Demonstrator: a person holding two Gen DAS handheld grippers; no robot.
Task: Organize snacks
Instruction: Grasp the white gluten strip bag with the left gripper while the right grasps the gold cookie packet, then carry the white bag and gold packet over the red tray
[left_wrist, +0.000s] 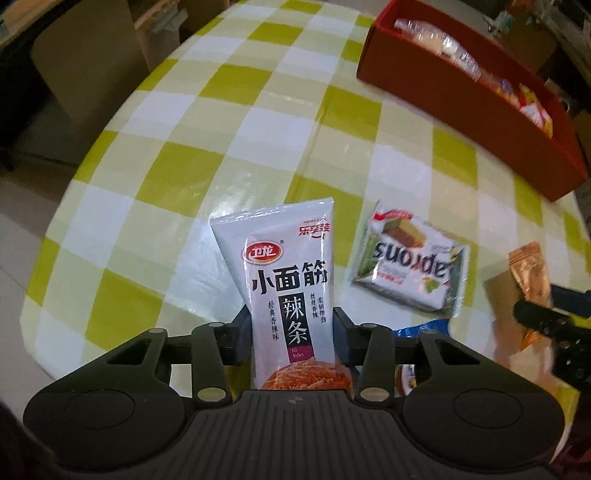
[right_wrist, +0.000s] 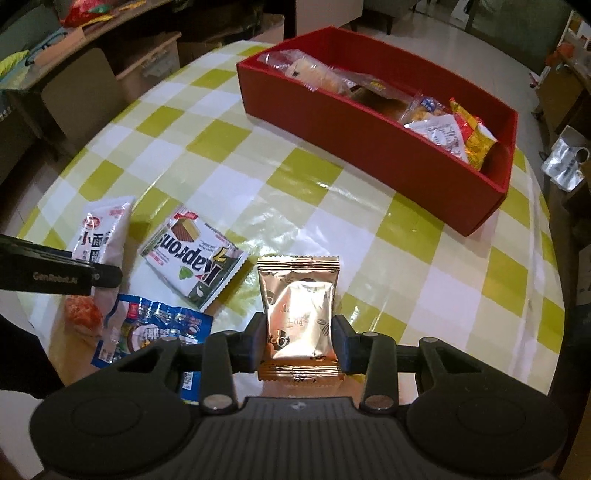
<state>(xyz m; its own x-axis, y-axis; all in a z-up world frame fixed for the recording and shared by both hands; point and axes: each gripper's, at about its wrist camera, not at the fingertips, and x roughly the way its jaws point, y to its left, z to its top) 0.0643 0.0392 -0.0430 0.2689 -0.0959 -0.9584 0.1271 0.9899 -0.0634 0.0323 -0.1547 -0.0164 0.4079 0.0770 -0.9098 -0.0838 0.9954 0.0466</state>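
Note:
My left gripper (left_wrist: 291, 332) is shut on a white latiao snack packet (left_wrist: 284, 280) and holds it upright above the table; the packet also shows in the right wrist view (right_wrist: 105, 232). My right gripper (right_wrist: 299, 339) is shut on a gold foil snack pouch (right_wrist: 299, 306), also held above the table; it shows at the right edge of the left wrist view (left_wrist: 528, 273). A red box (right_wrist: 373, 158) with several snacks in it stands at the far side of the table and also shows in the left wrist view (left_wrist: 461, 110).
A white and green wafer pack (right_wrist: 192, 254) lies on the checked tablecloth (right_wrist: 229, 155) between the grippers, also in the left wrist view (left_wrist: 410, 266). A blue packet (right_wrist: 155, 328) lies near the front edge. Chairs and shelves stand beyond the table.

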